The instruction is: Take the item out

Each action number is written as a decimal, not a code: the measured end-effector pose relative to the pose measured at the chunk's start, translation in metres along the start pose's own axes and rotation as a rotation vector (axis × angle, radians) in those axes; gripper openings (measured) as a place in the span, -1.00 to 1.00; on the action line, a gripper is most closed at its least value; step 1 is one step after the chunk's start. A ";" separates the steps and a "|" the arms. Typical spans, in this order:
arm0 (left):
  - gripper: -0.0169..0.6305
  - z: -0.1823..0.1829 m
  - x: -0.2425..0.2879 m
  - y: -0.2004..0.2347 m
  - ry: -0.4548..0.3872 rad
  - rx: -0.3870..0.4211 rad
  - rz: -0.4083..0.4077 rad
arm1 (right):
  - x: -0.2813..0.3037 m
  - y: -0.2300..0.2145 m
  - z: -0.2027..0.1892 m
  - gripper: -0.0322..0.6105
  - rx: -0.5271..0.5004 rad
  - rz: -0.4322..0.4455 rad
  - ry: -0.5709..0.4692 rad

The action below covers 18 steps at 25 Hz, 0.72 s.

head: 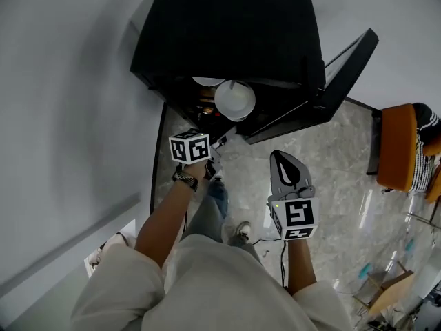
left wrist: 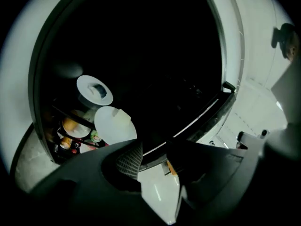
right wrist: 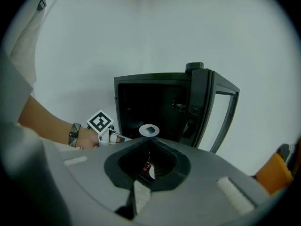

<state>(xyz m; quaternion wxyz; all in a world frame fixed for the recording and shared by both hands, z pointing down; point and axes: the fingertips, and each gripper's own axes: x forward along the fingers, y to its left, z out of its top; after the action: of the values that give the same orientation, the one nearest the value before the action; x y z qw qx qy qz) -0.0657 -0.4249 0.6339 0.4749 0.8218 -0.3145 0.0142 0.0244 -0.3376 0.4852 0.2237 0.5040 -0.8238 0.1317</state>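
Observation:
A small black cabinet (head: 234,33) stands on the floor with its door (head: 331,81) swung open to the right. On its shelves are a white plate (left wrist: 95,89) with a small dark item on it and a second white dish (left wrist: 115,125) just below; the head view shows that dish (head: 235,100) at the cabinet's mouth. My left gripper (left wrist: 153,157) is open with nothing between its fingers, low in front of the opening, apart from the dishes. My right gripper (head: 278,158) hangs further back to the right, jaws together and empty, pointing at the cabinet (right wrist: 155,107).
Lower shelves hold orange food (left wrist: 70,125) and small jars. A white wall runs along the left. The floor (head: 331,185) is pale marble with a cable on it. An orange chair (head: 400,147) with a seated person stands at the right.

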 end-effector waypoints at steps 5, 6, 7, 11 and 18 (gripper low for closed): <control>-0.43 -0.010 0.019 0.044 0.000 -0.160 0.023 | 0.012 -0.002 -0.003 -0.88 0.027 -0.021 0.030; -0.42 -0.012 0.022 0.051 0.003 -0.185 0.025 | 0.014 -0.003 -0.003 -0.88 0.029 -0.025 0.029; -0.42 -0.014 0.026 0.057 0.008 -0.208 0.025 | 0.015 -0.004 -0.003 -0.88 0.031 -0.030 0.032; -0.39 -0.018 0.040 0.076 0.015 -0.291 0.012 | 0.017 -0.010 -0.010 -0.88 0.048 -0.056 0.060; -0.46 -0.015 0.055 0.080 -0.003 -0.335 -0.049 | 0.024 -0.007 -0.023 -0.88 0.065 -0.073 0.095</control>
<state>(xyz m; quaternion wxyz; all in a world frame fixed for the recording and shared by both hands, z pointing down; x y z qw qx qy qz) -0.0603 -0.4689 0.7215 0.6049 0.7387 -0.2929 -0.0512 0.0264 -0.3493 0.5169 0.2507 0.5338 -0.7886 0.1740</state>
